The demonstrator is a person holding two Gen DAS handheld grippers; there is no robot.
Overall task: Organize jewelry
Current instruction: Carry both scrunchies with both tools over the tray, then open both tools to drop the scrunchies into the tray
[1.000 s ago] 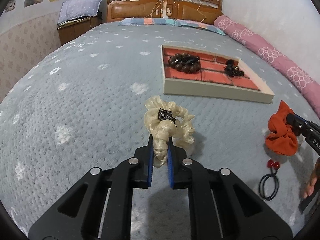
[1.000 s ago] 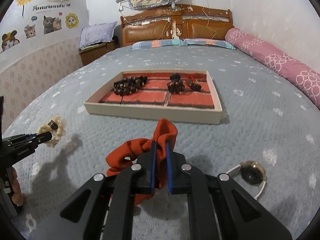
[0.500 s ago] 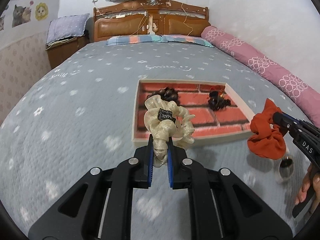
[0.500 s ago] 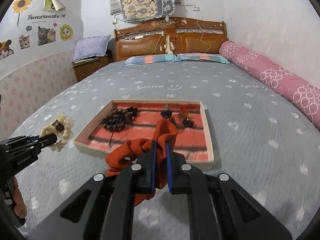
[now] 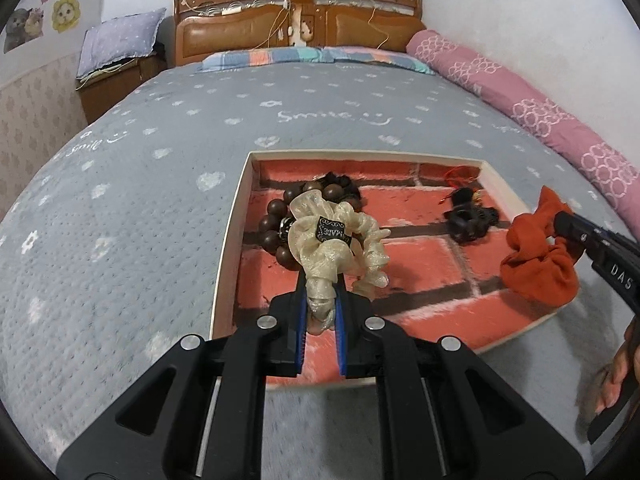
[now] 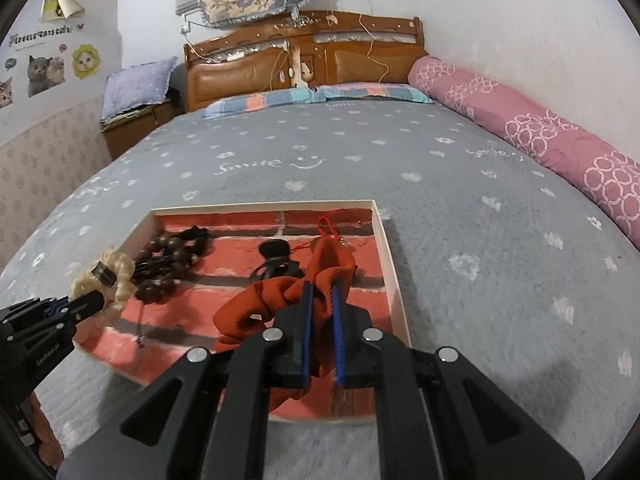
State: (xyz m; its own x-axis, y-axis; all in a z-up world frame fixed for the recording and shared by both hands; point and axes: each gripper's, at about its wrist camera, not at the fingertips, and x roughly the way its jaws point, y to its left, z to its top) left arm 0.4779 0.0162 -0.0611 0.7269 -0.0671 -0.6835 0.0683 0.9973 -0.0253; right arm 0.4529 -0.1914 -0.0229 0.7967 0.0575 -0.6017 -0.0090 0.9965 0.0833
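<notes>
In the left wrist view, the left gripper (image 5: 320,308) is pinching a cream scrunchie (image 5: 334,240) between its blue fingers (image 5: 301,320), which are standing nearly closed on the gathered fabric. The scrunchie is hanging over the near left part of a shallow tray (image 5: 228,248) that is lying on the grey bedspread (image 5: 160,128). The tray is showing a red brick-pattern lining inside pale walls. Inside it, a string of brown wooden beads (image 5: 276,220) is lying toward the left, partly hidden behind the scrunchie, a black hair clip (image 5: 468,220) is sitting toward the right, and a thin red cord (image 5: 460,172) is lying in the far right corner. At the right edge, the right gripper (image 5: 560,220) is gripping an orange scrunchie (image 5: 536,260) over the tray's right rim.

In the right wrist view, the right gripper (image 6: 320,320) is squeezing the orange scrunchie (image 6: 280,300) between fingers (image 6: 306,320) that are almost shut on the cloth, and the fabric is bunching out to the left and drooping below them. It is hanging over the near right part of the tray (image 6: 388,260). The beads (image 6: 164,264) are lying in the left part, the black clip (image 6: 276,260) is sitting near the middle just beyond the orange cloth, and the red cord (image 6: 332,224) is trailing toward the far right corner. At the left, the left gripper (image 6: 102,298) is holding the cream scrunchie (image 6: 108,276) above the tray's left side, just beside the beads. A hand (image 6: 44,432) is showing at the lower left edge.
</notes>
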